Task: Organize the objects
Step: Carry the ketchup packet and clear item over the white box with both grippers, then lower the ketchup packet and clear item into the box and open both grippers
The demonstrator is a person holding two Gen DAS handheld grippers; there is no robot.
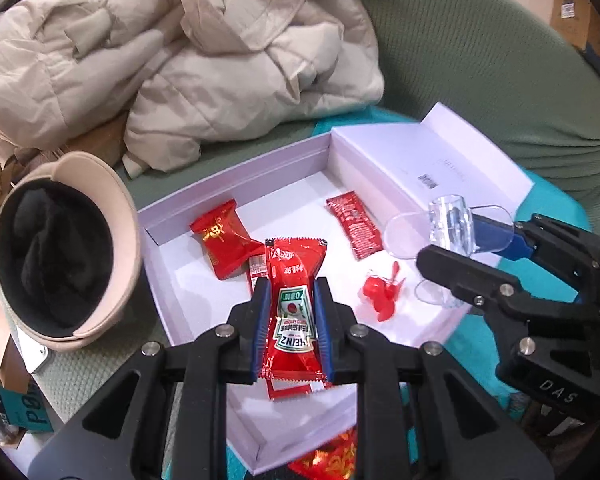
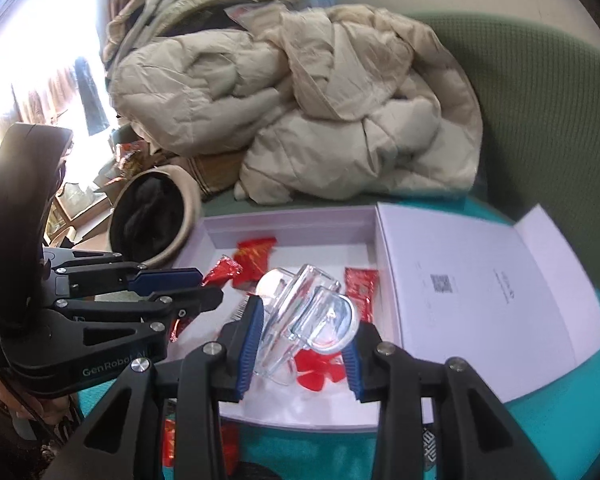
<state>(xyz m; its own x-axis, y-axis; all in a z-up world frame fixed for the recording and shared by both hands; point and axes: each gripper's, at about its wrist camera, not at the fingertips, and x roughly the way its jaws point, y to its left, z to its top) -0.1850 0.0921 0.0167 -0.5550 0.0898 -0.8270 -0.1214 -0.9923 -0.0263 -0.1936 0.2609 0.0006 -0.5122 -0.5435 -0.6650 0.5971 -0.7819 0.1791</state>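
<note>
Left tool (image 1: 290,292) pinches ketchup packet (image 1: 294,316); right tool (image 2: 304,344) grips clear plastic piece (image 2: 312,312) above white box (image 1: 228,196).

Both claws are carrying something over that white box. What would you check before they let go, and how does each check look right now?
1. Left gripper pinches the ketchup packet: ok.
2. Right gripper clamps the clear plastic piece: ok.
3. Both loads hang over the white box: ok.
4. Bare floor in the box for the packet: ok, though other red packets lie close.
5. Red propeller sits under the clear piece: not ok.
6. Height above the box floor: cannot tell.
</note>
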